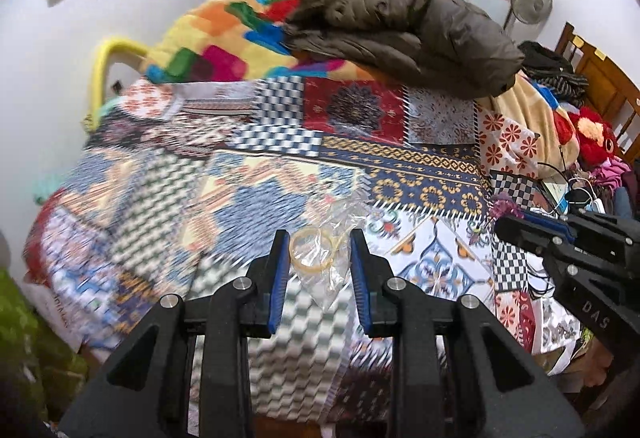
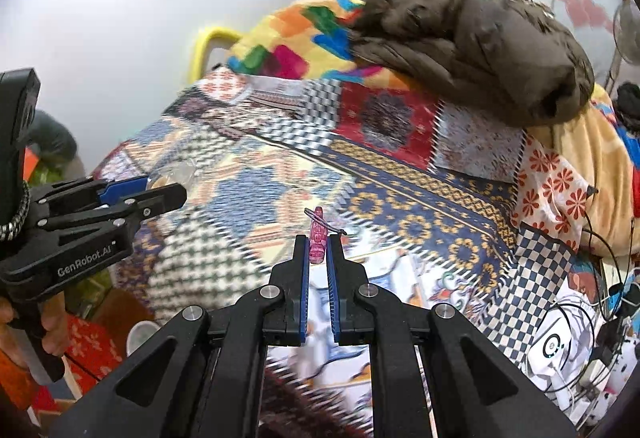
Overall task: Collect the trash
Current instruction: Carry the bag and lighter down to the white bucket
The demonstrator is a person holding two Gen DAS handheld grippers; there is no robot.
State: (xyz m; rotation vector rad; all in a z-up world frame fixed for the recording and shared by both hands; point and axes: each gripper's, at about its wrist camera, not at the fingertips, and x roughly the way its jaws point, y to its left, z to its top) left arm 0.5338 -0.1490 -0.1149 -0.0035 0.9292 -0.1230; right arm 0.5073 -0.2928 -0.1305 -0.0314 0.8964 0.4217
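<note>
A clear plastic bag with a yellowish ring inside (image 1: 319, 253) lies on the patterned bedspread (image 1: 280, 165). My left gripper (image 1: 320, 248) is open, its blue-padded fingers on either side of the bag. It also shows at the left of the right wrist view (image 2: 160, 189), with the bag (image 2: 174, 173) at its tips. My right gripper (image 2: 319, 248) is shut on a small pink wrapper (image 2: 318, 238) with a thin thread on it, held above the bed. The right gripper shows at the right edge of the left wrist view (image 1: 516, 228).
A brown jacket (image 1: 404, 25) and a colourful blanket (image 1: 224, 33) are piled at the far end of the bed. Red plush toy (image 1: 592, 137), cables and chargers (image 2: 580, 350) clutter the right side. A white wall stands to the left.
</note>
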